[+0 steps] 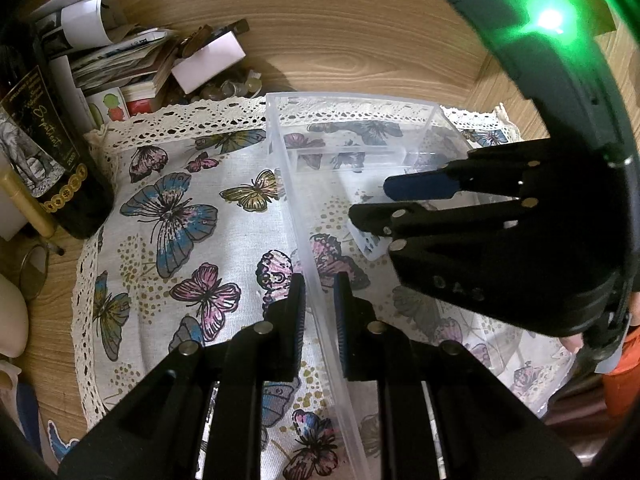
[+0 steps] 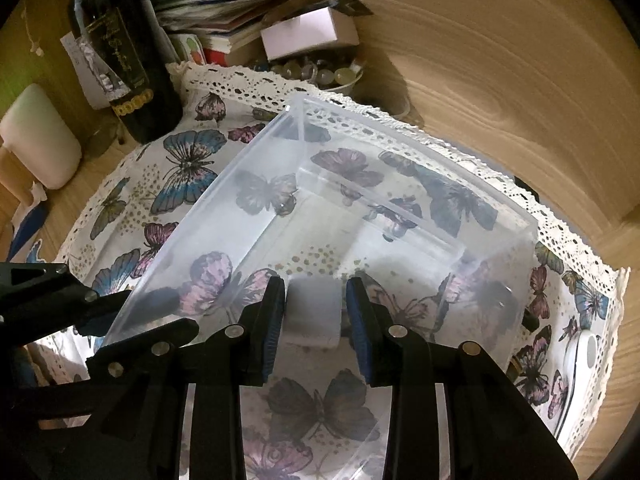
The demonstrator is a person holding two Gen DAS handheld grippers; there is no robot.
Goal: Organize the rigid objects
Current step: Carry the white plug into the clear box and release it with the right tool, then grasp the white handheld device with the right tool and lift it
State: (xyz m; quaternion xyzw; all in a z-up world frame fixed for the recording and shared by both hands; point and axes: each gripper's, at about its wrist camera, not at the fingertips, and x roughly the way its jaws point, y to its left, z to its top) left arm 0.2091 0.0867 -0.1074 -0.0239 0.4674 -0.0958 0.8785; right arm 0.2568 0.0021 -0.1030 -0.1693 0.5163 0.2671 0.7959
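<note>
clear plastic box (image 2: pixel 360 208) sits on the butterfly cloth (image 1: pixel 176 216) on the wooden bench (image 1: pixel 360 32), open top up. left tongs (image 1: pixel 320 312) are clamped on the box's near side wall, one pad outside, one inside, steadying it. right tongs (image 2: pixel 314 320) are down inside the box, clamped on a small whitish block (image 2: pixel 314 312); the pads look pressed to both its sides. the left view also shows the right tongs (image 1: pixel 370 200) over the box's middle with a pale block (image 1: pixel 370 244) below the tips.

step in hand, as i read it: setting the block down in the box. to do it well: keep the left grip firm so the box doesn't slide on the cloth, lower the block until it rests flat on the floor, spread the pads only then, lift straight up clear of the walls.

box's long axis runs from the near edge away toward the clutter of papers (image 1: pixel 116 60) and the dark bottle (image 1: pixel 48 144). block looks squarish and sits upright between the pads; can't tell its long axis.
</note>
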